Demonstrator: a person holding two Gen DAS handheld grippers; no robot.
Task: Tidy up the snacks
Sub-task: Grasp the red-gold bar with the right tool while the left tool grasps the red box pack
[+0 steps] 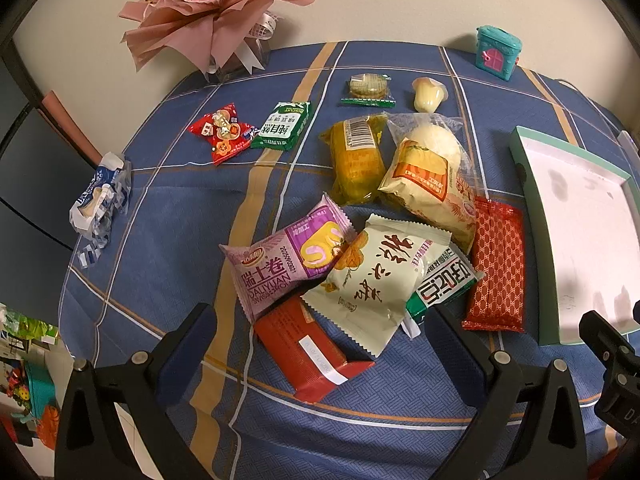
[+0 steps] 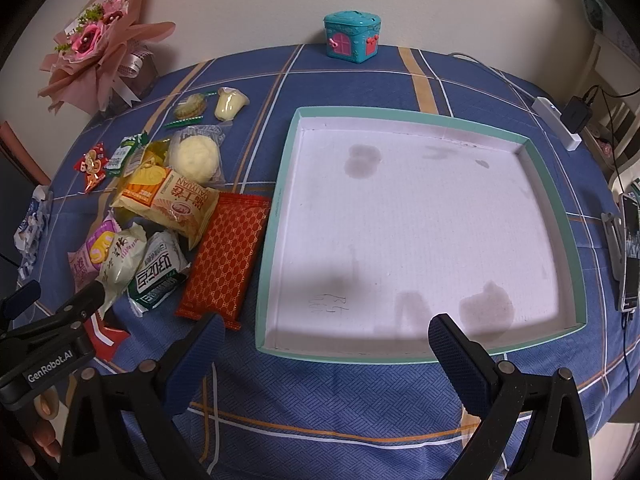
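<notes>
A pile of snack packets lies on the blue checked tablecloth: a purple Swiss roll pack, a pale green pack, a dark red box, a red patterned pack, a yellow Swiss roll pack and a yellow corn pack. My left gripper hovers open just in front of the pile, with nothing between its fingers. A shallow white box with a teal rim sits to the right, with no snacks in it. My right gripper stands open over the box's near edge.
Farther back lie a red candy pack, a green biscuit pack, a cracker pack and a jelly cup. A pink bouquet and a teal toy house stand by the wall. A crumpled wrapper lies at the left edge; a phone at the right.
</notes>
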